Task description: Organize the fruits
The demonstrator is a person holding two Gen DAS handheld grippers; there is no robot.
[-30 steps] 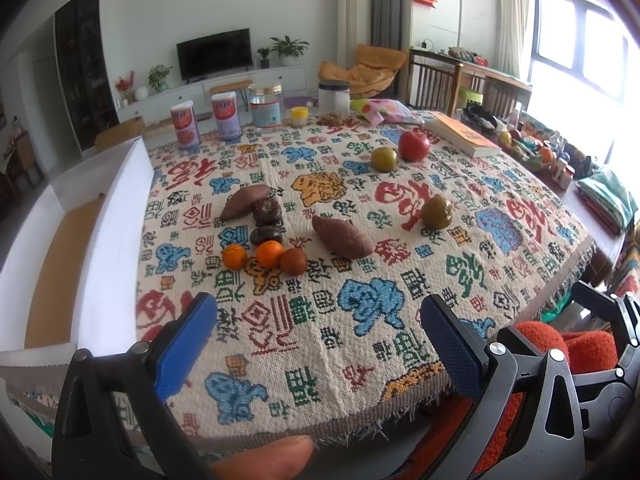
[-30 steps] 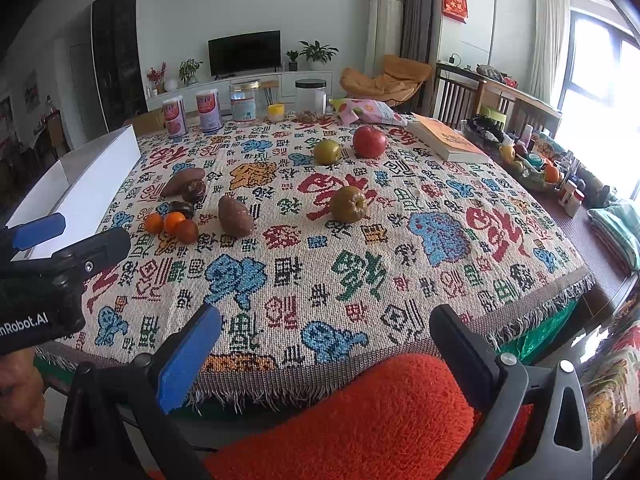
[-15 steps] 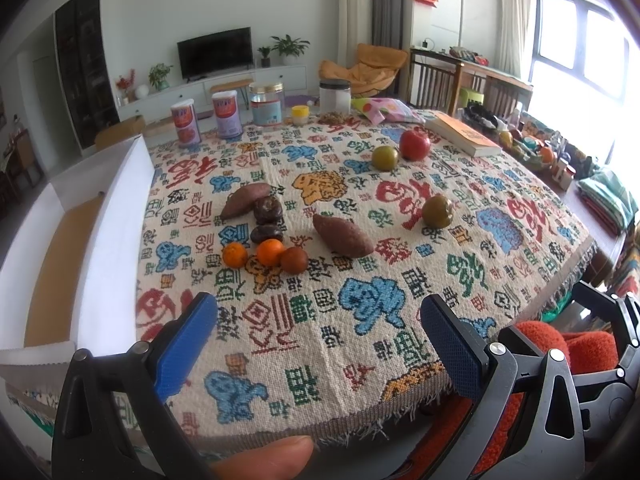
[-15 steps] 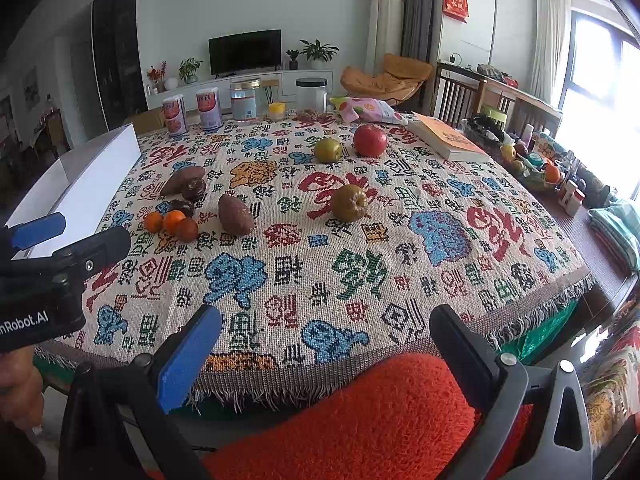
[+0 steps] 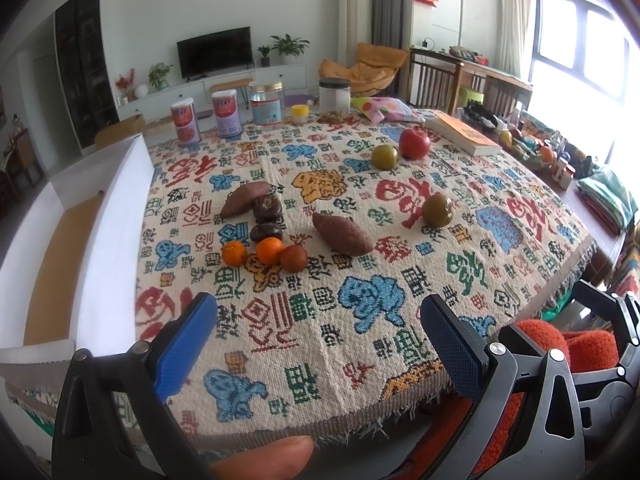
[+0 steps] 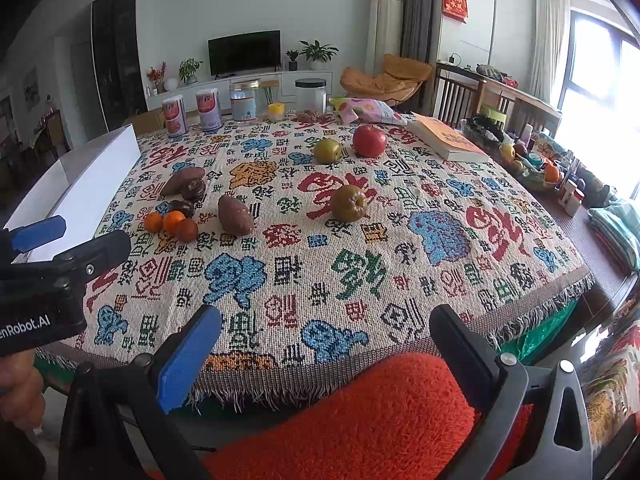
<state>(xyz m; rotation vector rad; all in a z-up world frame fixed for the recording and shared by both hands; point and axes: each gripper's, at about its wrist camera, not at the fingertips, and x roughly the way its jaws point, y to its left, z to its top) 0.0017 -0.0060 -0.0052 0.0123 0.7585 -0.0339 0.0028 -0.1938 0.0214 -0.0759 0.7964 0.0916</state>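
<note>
Fruits lie on a patterned tablecloth [image 5: 360, 308]. Left of centre are two small oranges [image 5: 235, 252], a brownish round fruit [image 5: 294, 258], two dark fruits [image 5: 267, 232] and two sweet potatoes [image 5: 342, 234]. Further right are a green-brown pear [image 5: 437, 210], a green apple [image 5: 384, 157] and a red apple [image 5: 414, 144]. In the right wrist view the pear [image 6: 349, 203] and red apple [image 6: 369, 141] show too. My left gripper [image 5: 318, 338] is open and empty at the table's near edge. My right gripper [image 6: 324, 344] is open and empty above an orange cushion.
A white box [image 5: 72, 240] stands along the table's left edge. Cans and jars [image 5: 226, 114] line the far edge, with a snack bag [image 5: 384, 109] and a book [image 5: 462, 134] at the back right. An orange cushion [image 6: 360, 416] lies below the near edge.
</note>
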